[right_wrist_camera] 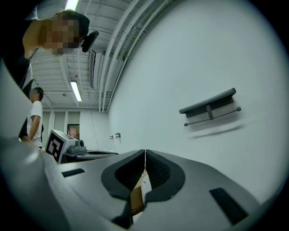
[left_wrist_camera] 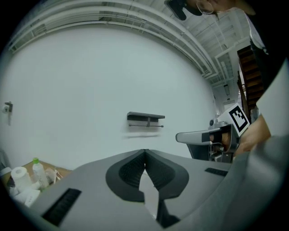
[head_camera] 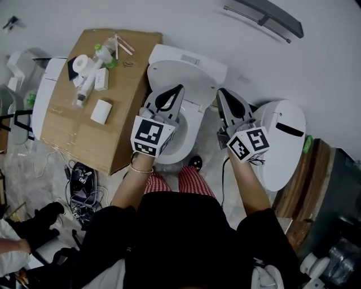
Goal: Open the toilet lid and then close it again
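The white toilet [head_camera: 189, 68] stands against the wall, straight ahead of the person's knees. Both grippers hover above it with their jaws pointing up at the wall. My left gripper [head_camera: 179, 88] is over the toilet's left side, shut, its tips [left_wrist_camera: 144, 151] meeting with nothing between them. My right gripper [head_camera: 220, 90] is just right of the toilet, also shut and empty, its tips [right_wrist_camera: 145, 151] pressed together. The grippers cover much of the lid, so I cannot tell whether it is up or down.
A cardboard box [head_camera: 67, 124] left of the toilet carries a paper roll [head_camera: 83, 63], a bottle [head_camera: 105, 53] and small cartons. A second white toilet unit [head_camera: 285, 141] stands at the right. A grey wall shelf [head_camera: 265, 17] hangs above. Cables lie on the floor at left.
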Demonstrator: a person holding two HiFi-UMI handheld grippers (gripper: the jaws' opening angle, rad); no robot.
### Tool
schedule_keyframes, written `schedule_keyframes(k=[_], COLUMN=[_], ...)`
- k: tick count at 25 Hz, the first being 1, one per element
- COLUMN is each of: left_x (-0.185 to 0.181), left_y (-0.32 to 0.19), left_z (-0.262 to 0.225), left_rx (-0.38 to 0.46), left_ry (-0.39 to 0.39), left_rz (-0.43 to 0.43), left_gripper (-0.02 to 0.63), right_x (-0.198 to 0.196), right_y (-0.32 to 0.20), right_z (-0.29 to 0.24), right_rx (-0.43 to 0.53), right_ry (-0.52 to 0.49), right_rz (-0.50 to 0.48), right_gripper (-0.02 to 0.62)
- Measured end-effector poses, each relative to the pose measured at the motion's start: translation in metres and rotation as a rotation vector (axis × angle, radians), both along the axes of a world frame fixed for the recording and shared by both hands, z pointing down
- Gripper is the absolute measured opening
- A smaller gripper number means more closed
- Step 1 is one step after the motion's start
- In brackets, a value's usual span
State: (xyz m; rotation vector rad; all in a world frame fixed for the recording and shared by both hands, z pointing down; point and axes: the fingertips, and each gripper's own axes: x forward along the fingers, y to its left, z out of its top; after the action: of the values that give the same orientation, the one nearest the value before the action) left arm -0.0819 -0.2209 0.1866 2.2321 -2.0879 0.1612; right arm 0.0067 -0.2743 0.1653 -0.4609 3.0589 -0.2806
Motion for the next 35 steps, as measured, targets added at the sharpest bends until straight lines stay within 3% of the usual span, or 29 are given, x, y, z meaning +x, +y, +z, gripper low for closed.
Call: schedule_keyframes(k=[25, 35], left_x=[0.036, 0.02], left_y=[-0.027, -0.026], left_z=[0.018, 0.032], left_rx=[-0.016, -0.04], left_ry=[0.002, 0.004], left_rz=[-0.149, -0.168], left_gripper=[0.003, 0.003], right_x=[0.023, 0.005], right_y=[-0.041, -0.043], right_z=[0.014, 0.03], right_rx=[-0.021, -0.056], right_ry=[-0.007, -0.005], right_rz=[-0.157, -0.165], right_gripper=[0.02, 0.02])
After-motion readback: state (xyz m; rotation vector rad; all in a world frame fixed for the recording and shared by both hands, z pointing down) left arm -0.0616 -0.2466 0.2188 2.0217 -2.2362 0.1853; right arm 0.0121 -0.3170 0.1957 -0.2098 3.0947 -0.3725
